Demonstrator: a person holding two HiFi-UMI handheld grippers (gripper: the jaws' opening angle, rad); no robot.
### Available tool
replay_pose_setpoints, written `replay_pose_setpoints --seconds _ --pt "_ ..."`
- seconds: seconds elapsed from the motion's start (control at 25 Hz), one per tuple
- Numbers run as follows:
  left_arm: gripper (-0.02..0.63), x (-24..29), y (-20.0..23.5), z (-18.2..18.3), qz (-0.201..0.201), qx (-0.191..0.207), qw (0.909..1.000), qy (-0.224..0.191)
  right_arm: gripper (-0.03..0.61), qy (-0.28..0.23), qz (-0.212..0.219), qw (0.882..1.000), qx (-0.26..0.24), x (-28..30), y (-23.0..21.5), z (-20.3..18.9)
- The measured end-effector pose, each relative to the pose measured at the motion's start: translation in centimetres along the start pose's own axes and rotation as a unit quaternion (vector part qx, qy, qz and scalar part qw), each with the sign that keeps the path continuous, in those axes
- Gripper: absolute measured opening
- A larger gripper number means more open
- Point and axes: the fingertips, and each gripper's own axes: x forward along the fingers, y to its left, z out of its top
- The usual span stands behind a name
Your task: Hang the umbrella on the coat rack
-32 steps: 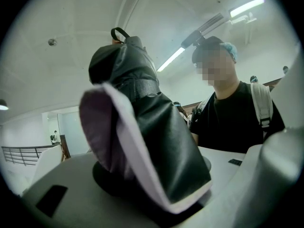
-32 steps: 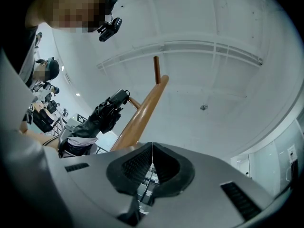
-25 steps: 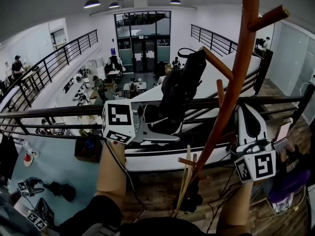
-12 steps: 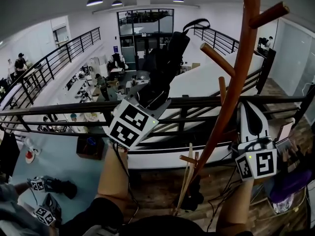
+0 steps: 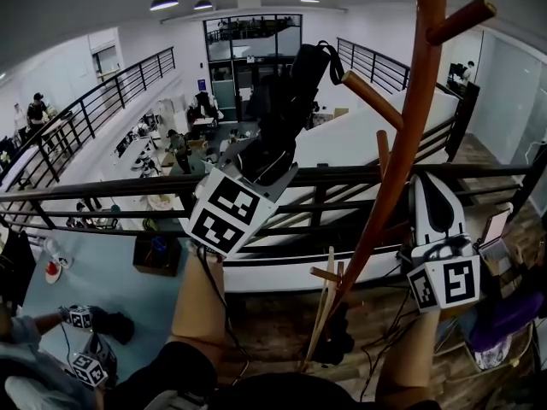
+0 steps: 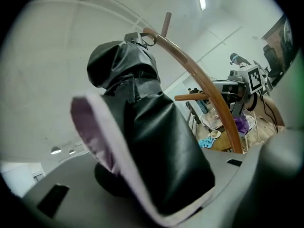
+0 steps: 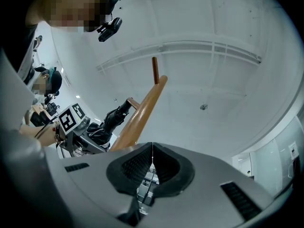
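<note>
My left claw [image 5: 267,166] is clamped on the one umbrella [image 5: 295,101]. It is black, folded up, and fills the space between the two jaws. Those jaws have just squeezed in a little, with the umbrella between them. The umbrella sticks up and leans toward the coat rack [image 5: 408,143]. Its strap loop [image 5: 330,54] is at the top end. The loop is close to the peg on the rack's left side [image 5: 373,100] but is not on it, so the umbrella is not hung up.

The rack is one brown wooden pole. I count three pegs on its upper part: the left one, one high on the right [image 5: 461,20], and a short one lower down [image 5: 383,155].

My right claw [image 7: 152,161] has its two jaws pressed together with nothing between them. It is just to the right of the pole, apart from the umbrella.

Each of my claws has one marker cube, so that makes two [image 5: 229,214] [image 5: 444,284]. Down in the bottom left corner I see two more marker cubes [image 5: 80,317] [image 5: 88,369].

Behind the rack runs a black railing [image 5: 111,195]. On the ceiling far off there are four round lamps [image 5: 161,2].
</note>
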Motion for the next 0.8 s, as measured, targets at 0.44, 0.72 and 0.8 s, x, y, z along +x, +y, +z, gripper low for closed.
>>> replay_pose_setpoints --seconds 0.44,0.72,0.8 --pt "0.215 -0.8 0.0 1.5 0.014 0.006 0.9998 -0.01 0.029 -0.005 0.006 1.0 0.007 -0.3 1.1 0.1" --pt "0.216 -1.1 -1.7 -0.4 0.009 0.006 0.9998 0.016 0.029 -0.006 0.009 1.0 0.011 -0.9 1.0 0.4" --pt "0.216 -1.4 -2.6 -0.9 0.009 0.003 0.9998 0.018 0.031 -0.007 0.01 1.0 0.012 -1.5 0.9 0.1"
